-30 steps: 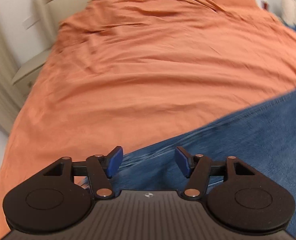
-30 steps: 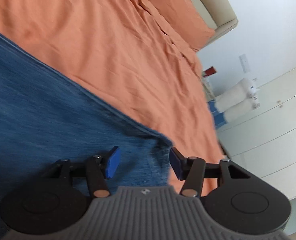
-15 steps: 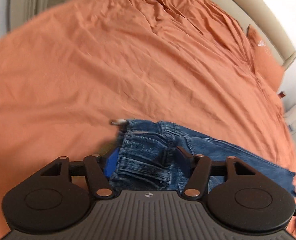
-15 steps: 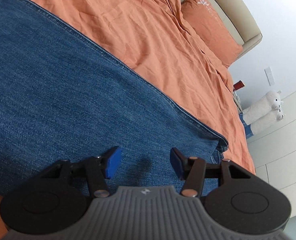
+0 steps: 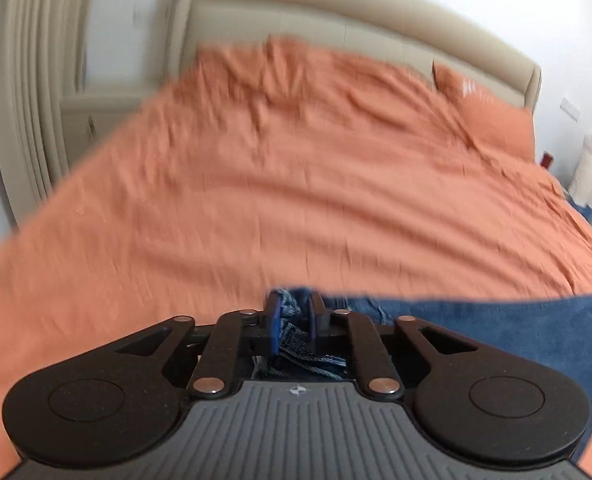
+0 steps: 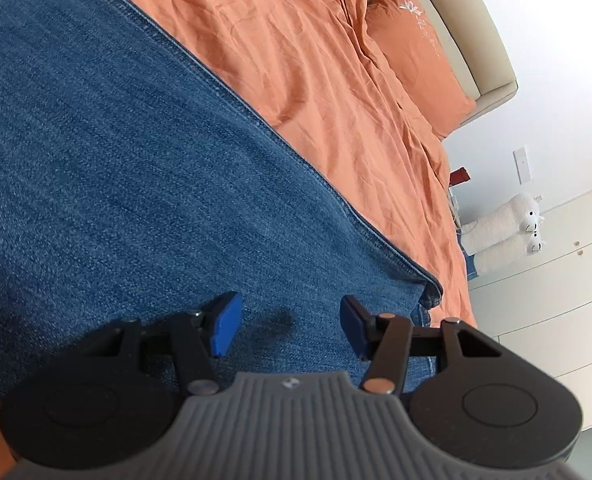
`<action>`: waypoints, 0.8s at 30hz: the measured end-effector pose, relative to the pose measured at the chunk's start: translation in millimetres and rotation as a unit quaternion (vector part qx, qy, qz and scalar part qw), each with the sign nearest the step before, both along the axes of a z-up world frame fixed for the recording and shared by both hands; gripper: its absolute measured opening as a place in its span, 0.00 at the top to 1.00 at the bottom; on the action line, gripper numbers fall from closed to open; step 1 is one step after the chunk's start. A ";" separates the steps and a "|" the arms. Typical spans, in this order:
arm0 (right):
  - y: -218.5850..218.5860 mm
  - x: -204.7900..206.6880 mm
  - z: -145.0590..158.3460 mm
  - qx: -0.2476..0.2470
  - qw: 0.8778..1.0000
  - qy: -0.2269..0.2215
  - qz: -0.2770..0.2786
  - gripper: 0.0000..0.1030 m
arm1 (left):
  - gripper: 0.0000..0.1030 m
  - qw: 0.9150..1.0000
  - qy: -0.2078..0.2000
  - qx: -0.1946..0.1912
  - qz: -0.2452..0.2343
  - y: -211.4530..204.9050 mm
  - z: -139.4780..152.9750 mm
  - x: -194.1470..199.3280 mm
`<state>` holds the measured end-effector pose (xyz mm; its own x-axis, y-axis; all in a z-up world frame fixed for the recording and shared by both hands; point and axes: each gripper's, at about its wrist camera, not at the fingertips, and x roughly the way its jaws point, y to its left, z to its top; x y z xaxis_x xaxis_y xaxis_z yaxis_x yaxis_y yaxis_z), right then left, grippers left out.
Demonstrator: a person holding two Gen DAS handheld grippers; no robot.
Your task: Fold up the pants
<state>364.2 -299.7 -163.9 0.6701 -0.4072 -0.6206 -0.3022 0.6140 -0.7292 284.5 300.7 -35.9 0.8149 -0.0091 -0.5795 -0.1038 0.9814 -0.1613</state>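
Pinching bunched jeans [image 5: 291, 334], left tool [image 5: 293, 320]; right tool [image 6: 287, 326] spread wide above denim.

Orange bedspread [image 5: 296, 184] open beyond pants [image 6: 115, 160]; headboard [image 5: 336, 28] bounds far side; pillow [image 6: 412, 48] at corner.

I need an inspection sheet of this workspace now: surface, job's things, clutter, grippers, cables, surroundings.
Surface: bed with orange sheet, wrinkled.
Job's things: jeans spread flat on the sheet; one bunched end is lifted.
Clutter: nothing seen on the bed except a pillow.
Grippers: left gripper shut on the bunched denim; right gripper open above the jeans.
Cables: nothing seen.
Surroundings: beige headboard, plush toy, white cabinets.
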 end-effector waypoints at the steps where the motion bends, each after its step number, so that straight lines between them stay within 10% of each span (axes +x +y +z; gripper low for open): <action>1: 0.0 -0.6 0.4 -0.001 1.000 -0.001 0.000 0.51 | 0.89 1.000 -0.013 0.006 0.006 -1.5 6.2 0.9; 15: -15.0 -0.5 -6.8 0.041 0.999 -0.001 -0.027 0.51 | 1.00 0.986 0.148 0.076 0.030 -1.4 -101.0 69.5; 24: -18.0 -1.8 10.7 0.077 0.996 -0.020 -0.047 0.51 | 0.70 0.992 0.096 0.072 0.044 -9.2 -39.0 34.4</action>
